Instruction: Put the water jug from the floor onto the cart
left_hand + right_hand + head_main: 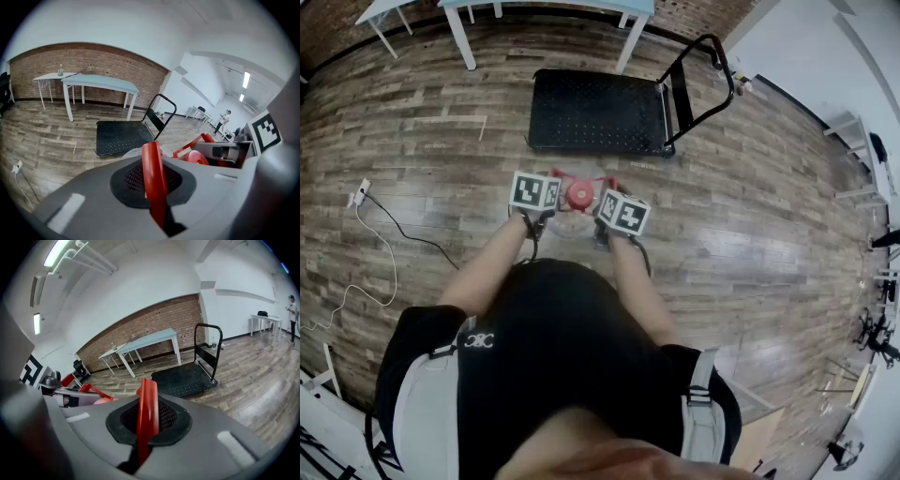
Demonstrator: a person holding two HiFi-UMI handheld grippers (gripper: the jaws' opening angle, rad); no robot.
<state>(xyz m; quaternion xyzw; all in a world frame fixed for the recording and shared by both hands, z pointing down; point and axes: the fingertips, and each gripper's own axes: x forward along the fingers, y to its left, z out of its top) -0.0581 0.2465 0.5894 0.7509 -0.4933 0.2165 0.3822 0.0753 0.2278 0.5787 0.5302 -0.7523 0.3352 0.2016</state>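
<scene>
The water jug [577, 221] is right in front of me, with a red cap [579, 194] and a red carrying handle [581, 176] on each side. My left gripper [551, 184] is shut on the left handle [152, 173], which runs as a red bar between its jaws. On the other side, my right gripper [606, 195] is shut on the right handle [147, 413]. The black flat cart [598, 111] with its upright push bar [712, 70] stands on the floor just beyond the jug. The jug's body is mostly hidden under the grippers.
White-legged tables [546, 11] stand against the brick wall behind the cart. A cable and plug [362, 193] lie on the wood floor to my left. A white wall with furniture [862, 159] lines the right side.
</scene>
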